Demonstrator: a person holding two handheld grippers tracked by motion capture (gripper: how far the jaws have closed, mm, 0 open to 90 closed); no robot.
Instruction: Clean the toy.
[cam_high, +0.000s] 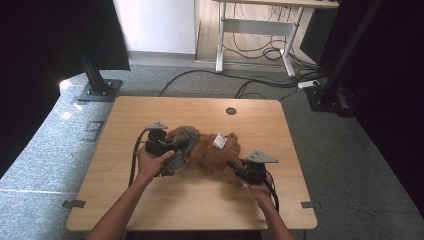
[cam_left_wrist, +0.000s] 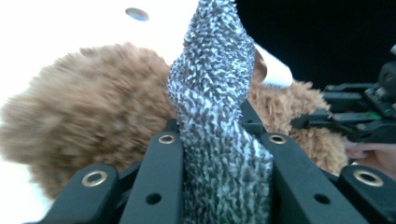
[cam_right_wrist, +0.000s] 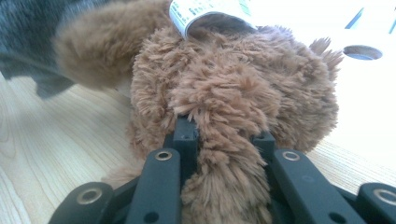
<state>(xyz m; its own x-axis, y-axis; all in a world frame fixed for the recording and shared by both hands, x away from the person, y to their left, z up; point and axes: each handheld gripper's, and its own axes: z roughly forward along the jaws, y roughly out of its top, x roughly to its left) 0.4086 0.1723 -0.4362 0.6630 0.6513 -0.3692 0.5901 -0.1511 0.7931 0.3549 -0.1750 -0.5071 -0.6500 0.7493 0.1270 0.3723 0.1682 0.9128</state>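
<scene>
At the centre of a light wooden table (cam_high: 200, 200), a brown plush toy (cam_high: 215, 152) lies between two hand-held grippers, seen from the high view. Left of centre in that frame, the left gripper (cam_high: 176, 150) meets a grey knitted cloth (cam_high: 186, 137) draped at the toy's left end; in the left gripper view the speckled grey-and-white knit (cam_left_wrist: 219, 140) rises between the two black jaws, which are closed in on it and pinch it tight, with the toy's brown fur (cam_left_wrist: 93, 116) behind at left. A white sewn-in label (cam_high: 219, 141) sits on top of the toy, just right of the cloth, and a round cable hole (cam_high: 231, 111) marks the tabletop above it. Lower right of the toy, the right gripper (cam_high: 239, 169) grips the plush; the right gripper view shows a furry brown limb (cam_right_wrist: 224, 186), possibly a leg or an arm, clamped between its narrowly set jaws, the label (cam_right_wrist: 210, 11) at the top edge. A person's forearms enter from the bottom of the frame.
</scene>
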